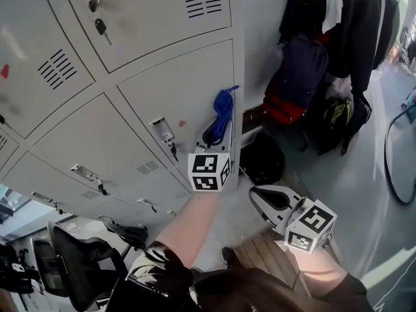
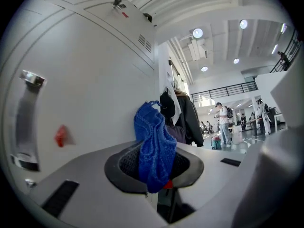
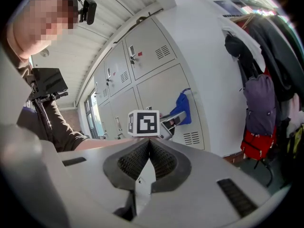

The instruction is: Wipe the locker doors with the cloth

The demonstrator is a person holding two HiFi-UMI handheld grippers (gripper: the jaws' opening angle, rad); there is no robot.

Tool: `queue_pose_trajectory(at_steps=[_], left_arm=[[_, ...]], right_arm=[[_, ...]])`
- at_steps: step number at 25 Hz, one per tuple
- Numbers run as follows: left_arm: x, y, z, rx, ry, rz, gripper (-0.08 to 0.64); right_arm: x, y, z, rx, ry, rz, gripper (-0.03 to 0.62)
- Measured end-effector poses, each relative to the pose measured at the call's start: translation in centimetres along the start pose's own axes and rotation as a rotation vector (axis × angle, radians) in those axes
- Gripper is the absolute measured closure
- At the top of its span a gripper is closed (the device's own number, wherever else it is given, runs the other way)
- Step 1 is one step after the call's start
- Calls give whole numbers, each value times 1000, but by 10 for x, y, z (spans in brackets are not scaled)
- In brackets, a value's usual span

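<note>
We log the grey locker doors point(image 1: 175, 90) across the left, with keys point(image 1: 99, 26) in some locks. Our left tool point(image 1: 220, 127) is raised to the right edge of one door, its jaws clamped on the blue cloth point(image 1: 223, 111), which bunches past the tips close against the panel; we cannot tell whether it touches. Our right tool point(image 1: 263, 199) sits lower and to the right, apart from the lockers, jaws pressed together with nothing between them, and farther right coats and bags point(image 1: 312, 64) hang in a cluster.
</note>
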State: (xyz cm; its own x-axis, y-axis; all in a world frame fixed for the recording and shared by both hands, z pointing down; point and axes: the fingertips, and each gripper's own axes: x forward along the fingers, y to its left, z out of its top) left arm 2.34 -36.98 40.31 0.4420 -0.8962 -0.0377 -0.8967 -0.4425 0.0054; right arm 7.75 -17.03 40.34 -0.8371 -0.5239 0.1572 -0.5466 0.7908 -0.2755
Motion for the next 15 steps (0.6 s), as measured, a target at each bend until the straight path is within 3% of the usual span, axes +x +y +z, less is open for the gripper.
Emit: queue_pose_trajectory(at_steps=[7,15], left_arm=[[-102,69,-1,-56,-36,168,468],[-111,101,-17,-43,-3,234,468]], right_arm=[[37,25,0,-2,20,112,586],[63,47,-2,-29,57,184,586]])
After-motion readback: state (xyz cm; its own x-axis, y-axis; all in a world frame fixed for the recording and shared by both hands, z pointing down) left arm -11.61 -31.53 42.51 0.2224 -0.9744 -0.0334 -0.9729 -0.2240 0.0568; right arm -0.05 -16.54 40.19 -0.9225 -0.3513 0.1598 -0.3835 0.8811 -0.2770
